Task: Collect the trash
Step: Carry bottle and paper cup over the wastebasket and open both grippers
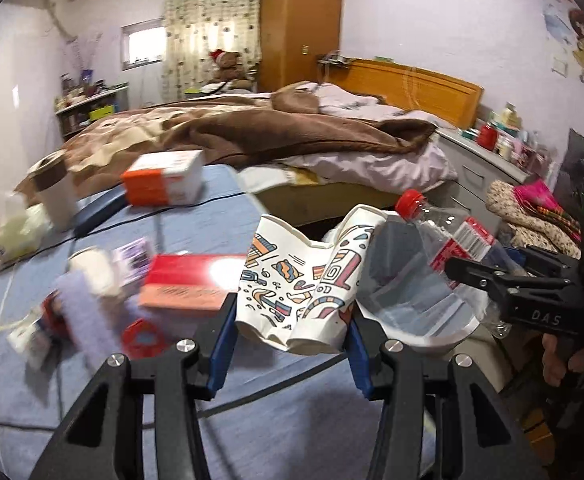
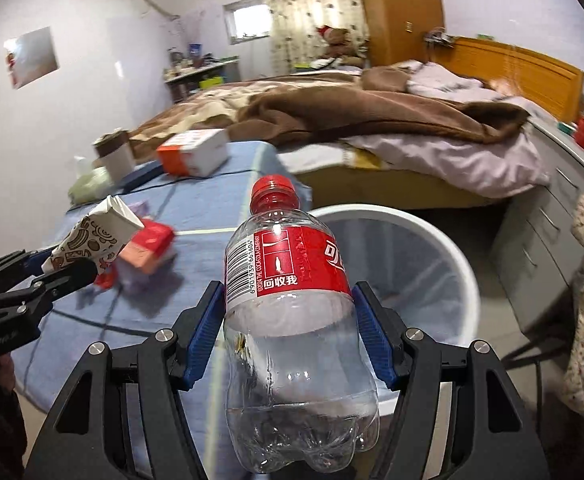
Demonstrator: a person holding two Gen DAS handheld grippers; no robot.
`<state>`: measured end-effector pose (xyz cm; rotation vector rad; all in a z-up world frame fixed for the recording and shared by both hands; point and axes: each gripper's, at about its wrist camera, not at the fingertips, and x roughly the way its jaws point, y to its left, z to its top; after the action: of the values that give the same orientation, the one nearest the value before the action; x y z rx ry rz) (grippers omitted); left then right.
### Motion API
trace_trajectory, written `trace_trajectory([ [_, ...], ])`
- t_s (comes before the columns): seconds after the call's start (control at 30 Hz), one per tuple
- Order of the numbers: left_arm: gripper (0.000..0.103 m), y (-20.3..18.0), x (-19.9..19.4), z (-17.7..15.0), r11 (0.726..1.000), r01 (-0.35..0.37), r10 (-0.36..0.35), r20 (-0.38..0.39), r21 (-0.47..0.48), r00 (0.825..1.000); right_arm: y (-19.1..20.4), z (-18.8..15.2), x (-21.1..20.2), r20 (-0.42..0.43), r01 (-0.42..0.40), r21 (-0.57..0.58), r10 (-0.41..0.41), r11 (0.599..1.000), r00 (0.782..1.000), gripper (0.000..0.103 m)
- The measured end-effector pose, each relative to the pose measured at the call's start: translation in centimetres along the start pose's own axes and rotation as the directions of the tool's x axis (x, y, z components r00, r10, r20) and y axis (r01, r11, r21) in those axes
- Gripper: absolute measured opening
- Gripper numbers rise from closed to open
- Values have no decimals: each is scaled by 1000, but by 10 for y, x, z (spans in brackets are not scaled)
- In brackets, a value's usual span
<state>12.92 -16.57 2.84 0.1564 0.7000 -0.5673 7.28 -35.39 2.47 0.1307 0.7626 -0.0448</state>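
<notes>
Bedroom, blue-clothed table (image 2: 219, 160): your right gripper (image 2: 289, 330) pinches a bottle (image 2: 292, 320) labelled "THE COCA-COLA COMPANY" above the white bin (image 2: 444, 240); your left gripper (image 1: 292, 332) pinches a crushed patterned cup (image 1: 300, 280).

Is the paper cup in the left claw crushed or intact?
Crushed: the paper cup is flattened and creased, its rim folded inward between the left claw pads.

The mouth of the white bin (image 2: 432, 236) lies open, with only a liner inside. On its left the tabletop (image 2: 207, 208) edge is crowded with a red box (image 1: 195, 280) and an orange-and-white box (image 2: 195, 152). The bed (image 2: 412, 184) closes the far side, and grey drawers (image 2: 540, 232) stand just right.
</notes>
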Motion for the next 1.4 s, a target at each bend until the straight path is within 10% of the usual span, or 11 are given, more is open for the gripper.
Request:
trace_trajectory([
  [0.7,52,-84,92,16,989,129,-118,-145,74,982,-81,4,48,-163,76,64,-65,995,984,66],
  [0.9,75,-82,98,13,988,148,-140,-158,39,977,-95,4,45,-143,72,125,-54,990,988,67],
  [1.4,79,-64,68,12,994,111,-110,-104,7,988,-87,6,19,-42,45,150,-39,988,998,72],
])
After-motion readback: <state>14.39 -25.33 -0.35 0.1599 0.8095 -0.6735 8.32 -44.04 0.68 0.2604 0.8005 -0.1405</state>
